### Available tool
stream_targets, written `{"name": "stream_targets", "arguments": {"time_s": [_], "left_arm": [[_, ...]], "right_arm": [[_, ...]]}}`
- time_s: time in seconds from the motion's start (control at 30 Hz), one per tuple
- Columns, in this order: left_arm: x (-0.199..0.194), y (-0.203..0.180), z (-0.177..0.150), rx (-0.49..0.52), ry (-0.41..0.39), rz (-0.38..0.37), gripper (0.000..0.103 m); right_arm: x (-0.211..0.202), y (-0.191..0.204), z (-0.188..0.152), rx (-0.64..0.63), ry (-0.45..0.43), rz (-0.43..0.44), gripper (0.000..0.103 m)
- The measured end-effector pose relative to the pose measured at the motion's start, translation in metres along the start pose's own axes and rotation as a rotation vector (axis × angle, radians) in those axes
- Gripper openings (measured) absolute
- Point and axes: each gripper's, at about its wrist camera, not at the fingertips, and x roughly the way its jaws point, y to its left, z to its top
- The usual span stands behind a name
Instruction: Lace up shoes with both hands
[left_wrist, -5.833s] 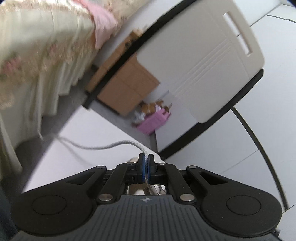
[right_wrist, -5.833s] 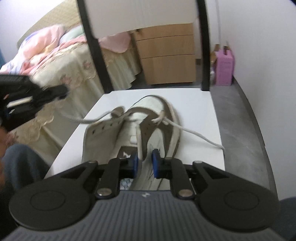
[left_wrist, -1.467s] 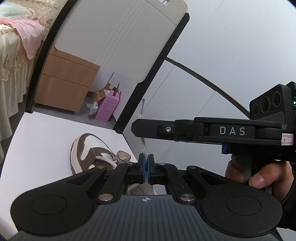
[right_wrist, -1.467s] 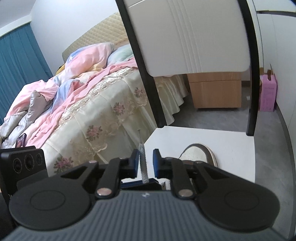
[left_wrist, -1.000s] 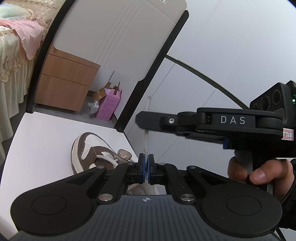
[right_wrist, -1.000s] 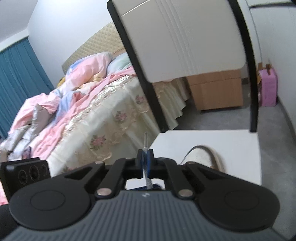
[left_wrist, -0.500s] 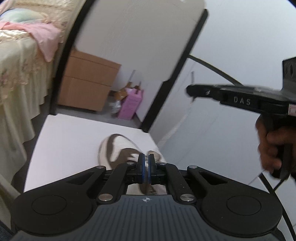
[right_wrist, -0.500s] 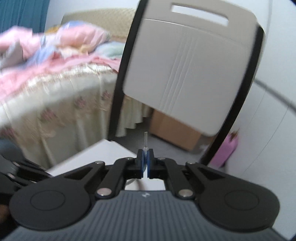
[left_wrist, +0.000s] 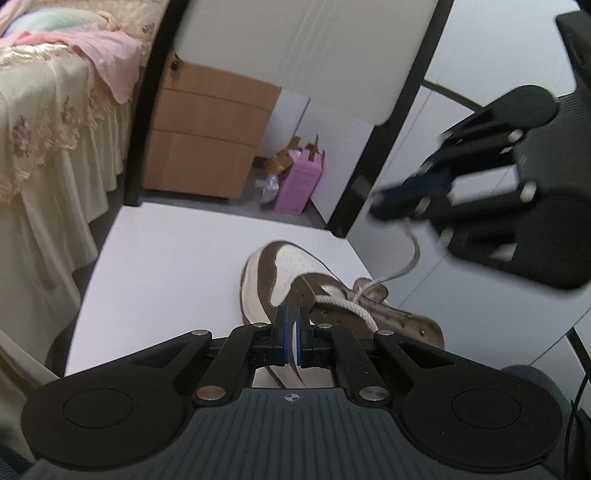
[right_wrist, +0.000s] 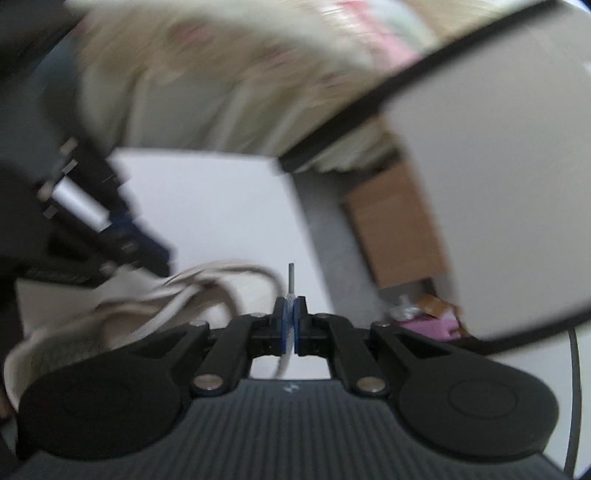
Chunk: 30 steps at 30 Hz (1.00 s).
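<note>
A brown and white sneaker (left_wrist: 291, 269) lies on the white table (left_wrist: 177, 266), toe pointing away. Its white lace (left_wrist: 347, 304) crosses the eyelets. My left gripper (left_wrist: 291, 325) hovers just above the shoe's near side; its pads stand almost together with a narrow gap, and no lace shows between them. My right gripper (right_wrist: 291, 314) is shut on the lace end, whose grey tip (right_wrist: 291, 277) sticks up above the pads. In the left wrist view the right gripper (left_wrist: 413, 195) is blurred, up and to the right of the shoe, with the lace (left_wrist: 410, 258) curving down to it.
A white chair back with black frame (left_wrist: 399, 122) stands behind the table. A wooden drawer unit (left_wrist: 207, 136), a pink box (left_wrist: 299, 181) and a bed with a floral skirt (left_wrist: 44, 122) lie beyond. The left gripper (right_wrist: 110, 229) shows blurred in the right wrist view.
My right gripper, shut on the lace end, has swung down and toward the shoe, tilting sharply. My left gripper has dropped lower over the sneaker; the lace it held earlier no longer shows between its pads.
</note>
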Motion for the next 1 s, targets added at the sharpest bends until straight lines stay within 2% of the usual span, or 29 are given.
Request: {"name": "stream_targets", "arguments": {"time_s": [0.13, 0.3, 0.5, 0.53, 0.57, 0.63, 0.7, 0.73, 0.77, 0.83, 0.93, 1.0], "left_arm": [[0.003, 0.003, 0.001, -0.014, 0.010, -0.032, 0.004], [0.010, 0.007, 0.003, -0.028, 0.040, -0.039, 0.004], [0.014, 0.009, 0.006, -0.039, 0.055, -0.059, 0.004], [0.014, 0.010, 0.006, -0.048, 0.057, -0.058, 0.009], [0.014, 0.011, 0.006, -0.054, 0.057, -0.044, 0.021], [0.014, 0.011, 0.006, -0.052, 0.053, -0.005, 0.036], [0.015, 0.013, 0.007, -0.064, 0.051, -0.013, 0.037], [0.014, 0.014, 0.007, -0.072, 0.048, -0.025, 0.041], [0.013, 0.015, 0.008, -0.075, 0.040, -0.033, 0.049], [0.011, 0.014, 0.009, -0.072, 0.021, -0.045, 0.054], [0.012, 0.011, 0.009, -0.052, 0.009, -0.047, 0.056], [0.015, 0.009, 0.009, -0.042, 0.013, -0.019, 0.056]], "right_arm": [[0.023, 0.018, 0.004, -0.139, 0.064, 0.072, 0.004], [0.042, 0.031, 0.013, -0.310, 0.122, 0.094, 0.003], [0.049, 0.034, 0.021, -0.382, 0.162, 0.114, 0.003], [0.050, 0.036, 0.022, -0.390, 0.173, 0.108, 0.003], [0.051, 0.038, 0.023, -0.397, 0.184, 0.103, 0.003], [0.053, 0.040, 0.024, -0.404, 0.197, 0.099, 0.003], [0.054, 0.040, 0.025, -0.404, 0.201, 0.101, 0.003], [0.053, 0.039, 0.026, -0.405, 0.199, 0.106, 0.003], [0.054, 0.040, 0.026, -0.409, 0.199, 0.104, 0.003], [0.056, 0.040, 0.028, -0.421, 0.199, 0.100, 0.003], [0.057, 0.041, 0.029, -0.442, 0.197, 0.098, 0.003], [0.055, 0.042, 0.027, -0.458, 0.193, 0.095, 0.003]]}}
